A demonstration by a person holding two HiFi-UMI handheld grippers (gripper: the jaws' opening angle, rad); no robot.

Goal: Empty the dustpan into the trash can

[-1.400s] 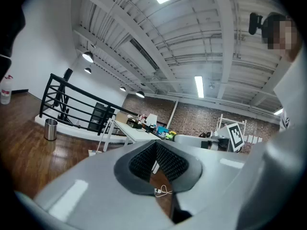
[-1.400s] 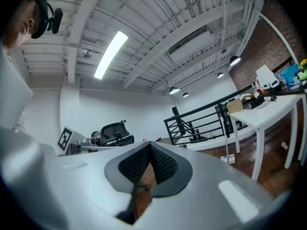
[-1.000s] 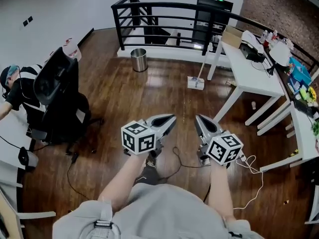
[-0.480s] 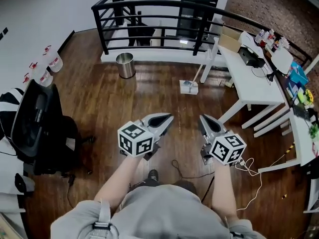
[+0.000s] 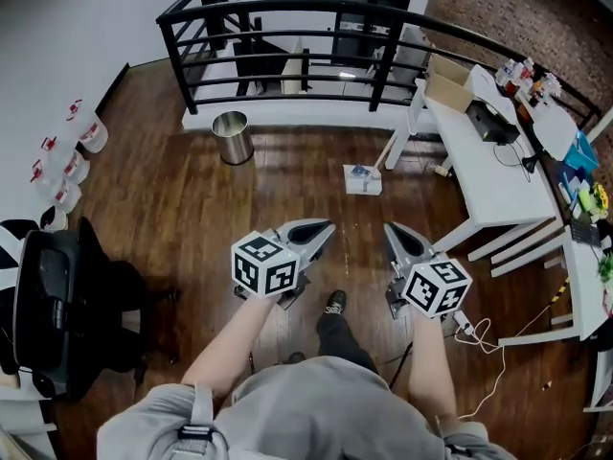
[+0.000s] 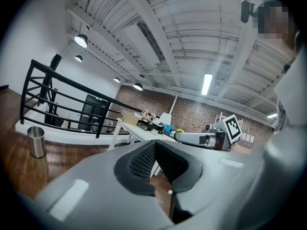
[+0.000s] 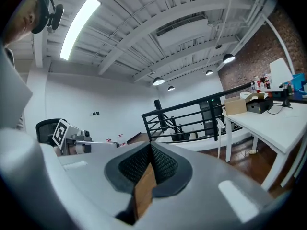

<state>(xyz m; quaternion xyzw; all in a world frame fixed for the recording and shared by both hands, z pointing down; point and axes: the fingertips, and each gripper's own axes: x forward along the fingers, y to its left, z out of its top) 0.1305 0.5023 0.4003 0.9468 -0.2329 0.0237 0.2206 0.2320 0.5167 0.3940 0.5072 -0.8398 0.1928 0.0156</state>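
Left gripper (image 5: 329,227) and right gripper (image 5: 387,227) both have jaws closed, nothing held, near us above the floor (image 5: 192,218). Dustpan (image 5: 362,179) sits far right by a leg of the white table (image 5: 484,156). Trash can (image 5: 232,136) is far left, well apart. Risk: we tilt the pan on the carry and spill, or clip that leg.

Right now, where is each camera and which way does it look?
Head view: on the person's head, looking steeply down at the floor; shows forearms, left gripper, right gripper.
Left gripper view: on that gripper, facing the railing past shut jaws; right gripper at right.
Right gripper view: on that gripper, facing the white table past shut jaws; left gripper at left.
Shared: head and left gripper views both show the trash can.
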